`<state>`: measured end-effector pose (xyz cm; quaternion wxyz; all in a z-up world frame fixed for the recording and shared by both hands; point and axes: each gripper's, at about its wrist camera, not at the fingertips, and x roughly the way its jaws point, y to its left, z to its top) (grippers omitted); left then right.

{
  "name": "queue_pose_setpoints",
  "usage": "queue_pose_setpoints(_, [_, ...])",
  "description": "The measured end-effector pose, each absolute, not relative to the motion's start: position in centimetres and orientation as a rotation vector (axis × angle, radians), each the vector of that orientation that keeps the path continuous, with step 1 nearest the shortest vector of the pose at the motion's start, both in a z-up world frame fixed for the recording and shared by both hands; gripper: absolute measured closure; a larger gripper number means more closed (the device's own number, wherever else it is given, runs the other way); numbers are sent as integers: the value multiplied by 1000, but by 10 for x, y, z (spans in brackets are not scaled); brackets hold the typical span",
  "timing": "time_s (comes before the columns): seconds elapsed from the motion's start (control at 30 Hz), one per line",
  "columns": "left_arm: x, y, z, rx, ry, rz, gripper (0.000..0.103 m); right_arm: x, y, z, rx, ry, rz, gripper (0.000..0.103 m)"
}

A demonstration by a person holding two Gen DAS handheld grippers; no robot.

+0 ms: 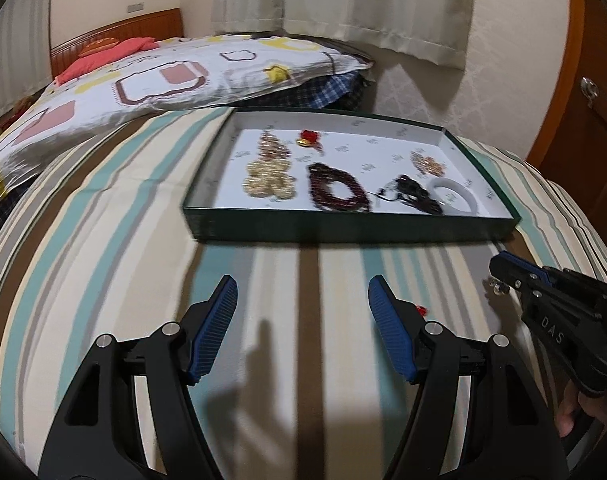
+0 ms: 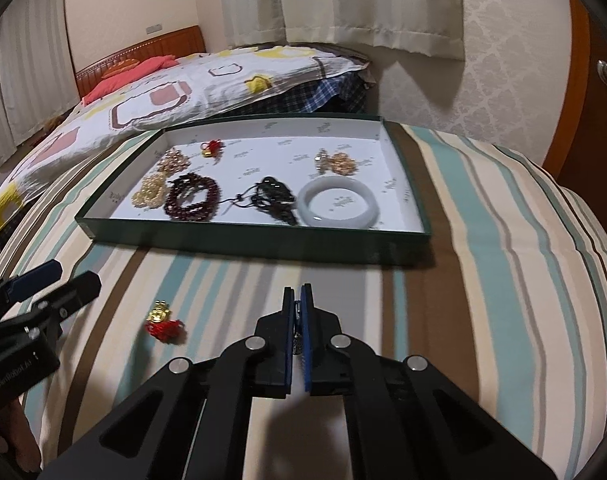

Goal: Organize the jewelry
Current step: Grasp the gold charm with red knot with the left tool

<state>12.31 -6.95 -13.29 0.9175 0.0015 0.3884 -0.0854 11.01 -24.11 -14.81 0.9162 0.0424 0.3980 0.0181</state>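
The right hand-held gripper (image 2: 299, 300) is clamped on a small silvery trinket (image 2: 298, 338) between its ribbed blue pads. The left hand-held gripper (image 1: 303, 292) hangs apart, empty, over the striped bed (image 1: 103, 240). A gold-and-red tasselled charm (image 2: 162, 320) lies on the bedcover, near the shallow green cardboard tray (image 2: 263, 246) holding beads and a smooth pale bangle (image 2: 341, 202).

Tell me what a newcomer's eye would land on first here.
The shallow dark green box lid on the striped bedspread, holding a pale jade bangle and dark red bead strands. Nearer, a gold charm with red tassel lies loose beside the right gripper, shut on a small silvery piece.
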Motion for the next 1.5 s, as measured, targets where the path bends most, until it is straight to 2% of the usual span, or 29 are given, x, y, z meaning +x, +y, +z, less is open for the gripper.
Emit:
queue_pose_setpoints(0.6, [128, -117, -159, 53, 885, -232, 39, 101, -272, -153, 164, 815, 7, 99])
queue_pose_setpoints(0.67, [130, -118, -161, 48, 900, -238, 46, 101, -271, -155, 167, 820, 12, 99])
queue_pose_setpoints(0.77, [130, -117, -162, 43, 903, -244, 50, 102, -270, -156, 170, 825, 15, 99])
queue_pose_setpoints(0.9, [130, -116, -161, 40, 901, -255, 63, 101, -270, -156, 170, 825, 16, 99])
queue_pose_setpoints(1.0, [130, -114, -160, 27, 900, -267, 78, 101, -270, -156, 170, 826, 16, 99])
queue_pose_setpoints(1.37, [131, -110, -161, 10, 898, -275, 81, 101, -267, -157, 165, 827, 23, 99])
queue_pose_setpoints(1.5, [129, -110, -157, 17, 884, -271, 86, 101, -264, -157, 161, 827, 28, 99])
